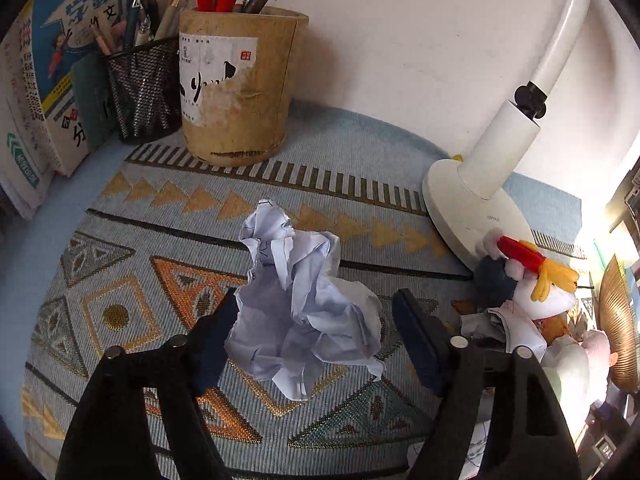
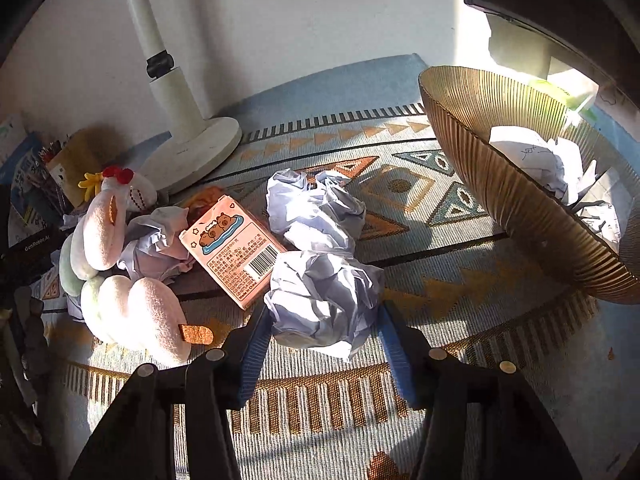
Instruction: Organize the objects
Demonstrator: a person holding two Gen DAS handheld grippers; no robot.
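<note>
In the left wrist view a big crumpled white paper ball [image 1: 304, 304] lies on the patterned mat [image 1: 132, 280]. My left gripper [image 1: 316, 294] straddles it: the left pad touches the paper, while a strip of mat shows before the right pad [image 1: 416, 340], so it is open. In the right wrist view my right gripper [image 2: 325, 308] has both blue pads against another crumpled paper ball [image 2: 324, 296] and is shut on it. A second paper ball [image 2: 316, 204] lies just beyond it. A ribbed amber bowl [image 2: 500, 200] at the right holds crumpled paper [image 2: 536, 160].
A bamboo pen holder [image 1: 236, 92], a mesh pen cup [image 1: 144, 88] and books [image 1: 36, 80] stand at the back left. The white lamp base [image 2: 192, 152], a plush chicken [image 2: 120, 240], a pink card box [image 2: 232, 248] and another paper wad [image 2: 156, 240] crowd the left.
</note>
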